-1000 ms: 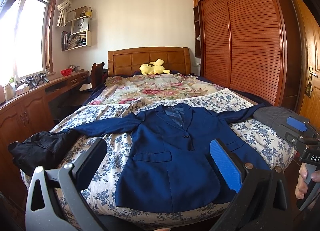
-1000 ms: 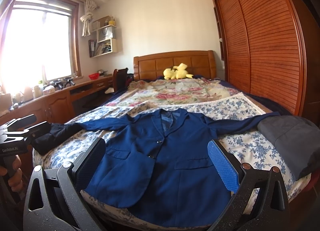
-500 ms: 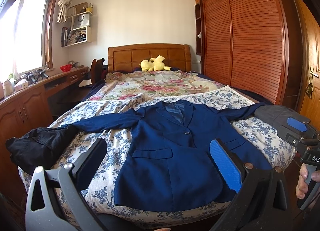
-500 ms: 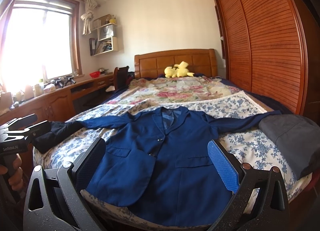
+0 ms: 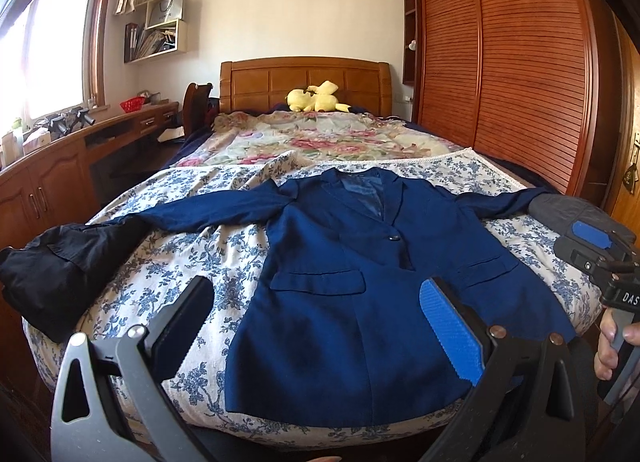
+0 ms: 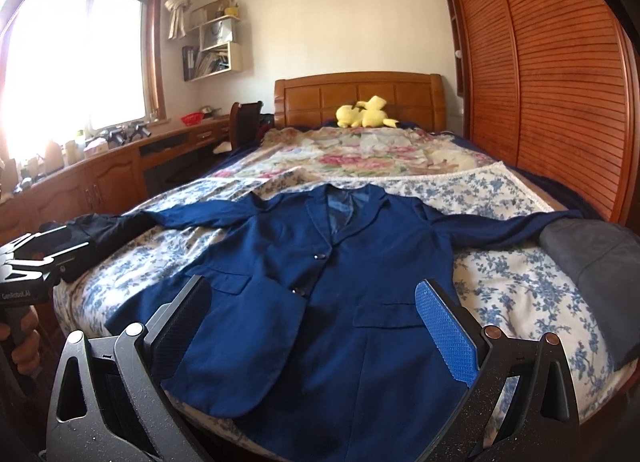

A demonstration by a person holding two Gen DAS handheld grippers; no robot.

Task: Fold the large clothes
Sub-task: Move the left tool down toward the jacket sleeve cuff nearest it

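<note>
A navy blue blazer (image 5: 344, 270) (image 6: 320, 302) lies face up on the flowered bedspread (image 5: 224, 254), collar toward the headboard, both sleeves spread sideways. My left gripper (image 5: 316, 330) hovers open above the blazer's hem near the foot of the bed, nothing between its fingers. My right gripper (image 6: 316, 326) is open too, above the hem a little further right. The right tool's body (image 5: 600, 262) shows at the right edge of the left wrist view, held by a hand.
A black garment (image 5: 56, 270) lies at the bed's left corner, a grey one (image 6: 592, 262) at the right corner. A yellow plush toy (image 5: 316, 99) rests by the headboard. Wooden wardrobe doors (image 5: 512, 73) line the right side; a desk (image 5: 60, 165) runs along the left.
Both grippers tilted slightly downward, so the bed and blazer sit a little higher in each view. Fingers stayed apart; the blazer has not moved.
</note>
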